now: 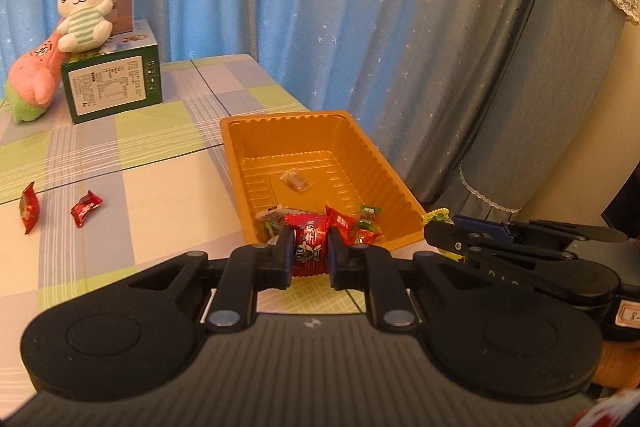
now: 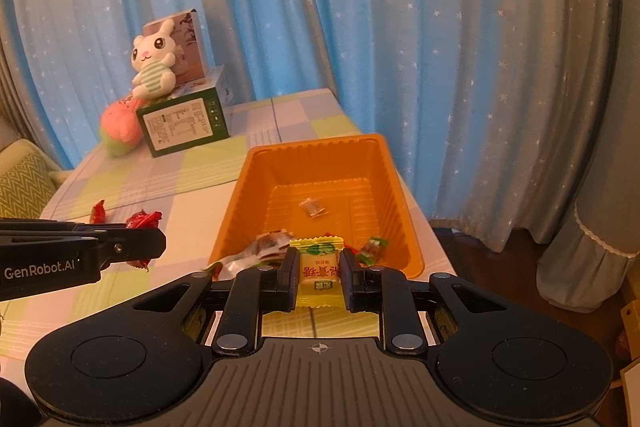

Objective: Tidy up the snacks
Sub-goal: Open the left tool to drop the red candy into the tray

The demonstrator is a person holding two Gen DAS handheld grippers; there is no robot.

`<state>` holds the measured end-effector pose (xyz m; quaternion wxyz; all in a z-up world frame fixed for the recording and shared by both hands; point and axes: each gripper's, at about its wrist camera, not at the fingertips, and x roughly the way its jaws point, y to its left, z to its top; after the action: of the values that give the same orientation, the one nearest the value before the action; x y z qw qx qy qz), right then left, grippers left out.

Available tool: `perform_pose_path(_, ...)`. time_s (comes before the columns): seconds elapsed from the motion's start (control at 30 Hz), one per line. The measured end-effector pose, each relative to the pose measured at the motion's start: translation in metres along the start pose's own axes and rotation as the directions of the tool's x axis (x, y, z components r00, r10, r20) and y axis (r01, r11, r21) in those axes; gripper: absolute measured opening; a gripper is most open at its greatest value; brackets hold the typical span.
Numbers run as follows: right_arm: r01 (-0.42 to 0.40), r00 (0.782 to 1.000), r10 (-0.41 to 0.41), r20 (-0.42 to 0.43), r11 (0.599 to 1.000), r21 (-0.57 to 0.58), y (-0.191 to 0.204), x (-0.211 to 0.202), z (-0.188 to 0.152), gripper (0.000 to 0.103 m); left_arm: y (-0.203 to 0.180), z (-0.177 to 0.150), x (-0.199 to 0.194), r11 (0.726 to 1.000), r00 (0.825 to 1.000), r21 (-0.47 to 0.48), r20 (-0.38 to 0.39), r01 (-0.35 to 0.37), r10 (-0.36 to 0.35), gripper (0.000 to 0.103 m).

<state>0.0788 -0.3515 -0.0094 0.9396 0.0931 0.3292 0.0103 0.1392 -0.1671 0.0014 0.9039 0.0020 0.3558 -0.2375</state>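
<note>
An orange plastic tray (image 1: 240, 163) (image 2: 400, 187) lies at the table's right edge, with several wrapped snacks piled at its near end and one clear-wrapped candy (image 1: 295, 180) (image 2: 313, 207) mid-floor. My left gripper (image 1: 310, 251) is shut on a red snack packet (image 1: 309, 251), just short of the tray's near rim. My right gripper (image 2: 319, 275) is shut on a yellow candy packet (image 2: 319, 273) at the same near rim. Two red candies (image 1: 86, 207) (image 1: 29, 213) lie loose on the tablecloth to the left. In the right wrist view the left gripper's fingers (image 2: 136, 241) cross in from the left.
A green box (image 1: 114, 85) (image 2: 184, 123) stands at the back left with a rabbit plush (image 1: 86, 11) (image 2: 154, 67) and a smaller box on it. A pink plush (image 1: 34, 79) leans against it. Blue curtains hang close behind; the table edge runs right of the tray.
</note>
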Motion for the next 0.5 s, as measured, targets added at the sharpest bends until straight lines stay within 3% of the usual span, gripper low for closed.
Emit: perform_pose_path(0.5,0.015,0.999,-0.015,-0.032,1.000,-0.003,-0.022,0.048,0.019,0.022,0.001,0.025,0.061,0.999,0.998,0.018,-0.042,0.037,-0.036,0.015)
